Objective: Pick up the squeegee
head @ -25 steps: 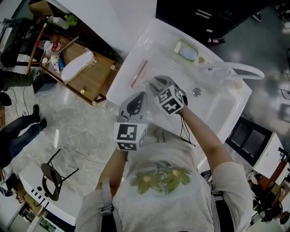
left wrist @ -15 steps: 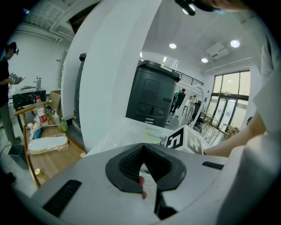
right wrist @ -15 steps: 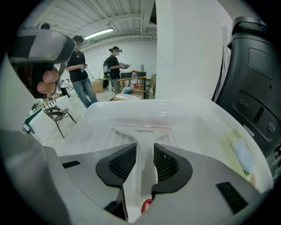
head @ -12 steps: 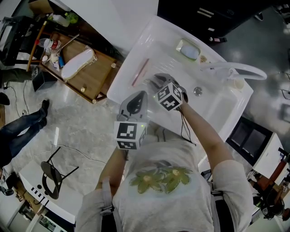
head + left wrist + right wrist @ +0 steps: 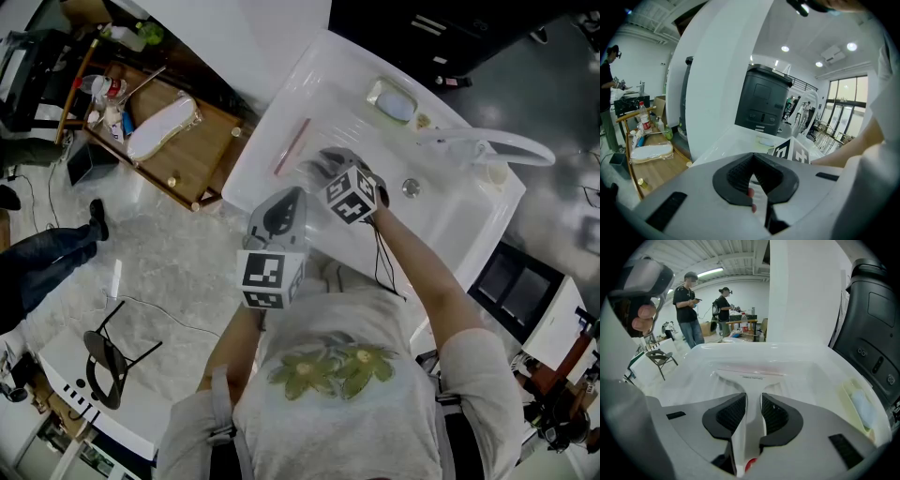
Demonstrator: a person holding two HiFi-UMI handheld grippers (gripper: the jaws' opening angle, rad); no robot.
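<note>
a white sink (image 5: 265,131) is seen from above. the squeegee (image 5: 292,147) is laid flat in its shallow left part, with the pink blade toward the far rim and the handle toward the near rim. the handle is thus offered straight to the right gripper (image 5: 322,169), which is set low in the sink, in line with it. in the right gripper view the white handle (image 5: 752,380) is seen running between the 2 jaws, which lie against its sides. it is judged to be clamped but not yet lifted, since the blade appears to rest on the sink floor. the left gripper (image 5: 287,201) is held over the near rim, clear of the work. its jaws are closed tip to tip on nothing, probably because 1 gripper is judged enough for so light a tool.
</note>
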